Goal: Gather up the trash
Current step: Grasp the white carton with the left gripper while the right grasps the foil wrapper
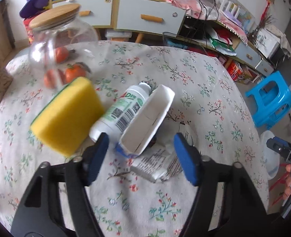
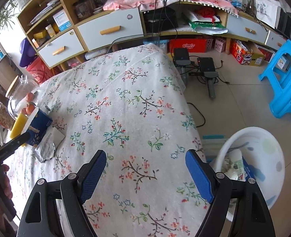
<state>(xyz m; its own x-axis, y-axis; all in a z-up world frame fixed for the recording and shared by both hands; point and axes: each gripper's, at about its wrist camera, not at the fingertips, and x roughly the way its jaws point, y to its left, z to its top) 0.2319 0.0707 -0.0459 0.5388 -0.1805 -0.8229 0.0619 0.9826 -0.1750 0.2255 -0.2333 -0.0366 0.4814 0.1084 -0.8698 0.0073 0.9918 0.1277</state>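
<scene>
Just beyond left tongs [image 1: 141, 148], carton [image 1: 145, 121].

Blue stool [image 2: 283, 81] on tiled floor [image 2: 234, 102] near cabinet [image 2: 109, 29].

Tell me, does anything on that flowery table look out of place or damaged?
Yes. An opened carton, a bottle on its side and a torn wrapper lie heaped beside the sponge: litter, while the bin sits on the floor.

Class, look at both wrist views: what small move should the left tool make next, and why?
Probably ease the left tool forward and close on the open carton. Its jaws are open and empty, and the carton lies on the table just ahead between the fingers; the bin by the table already holds trash.
</scene>
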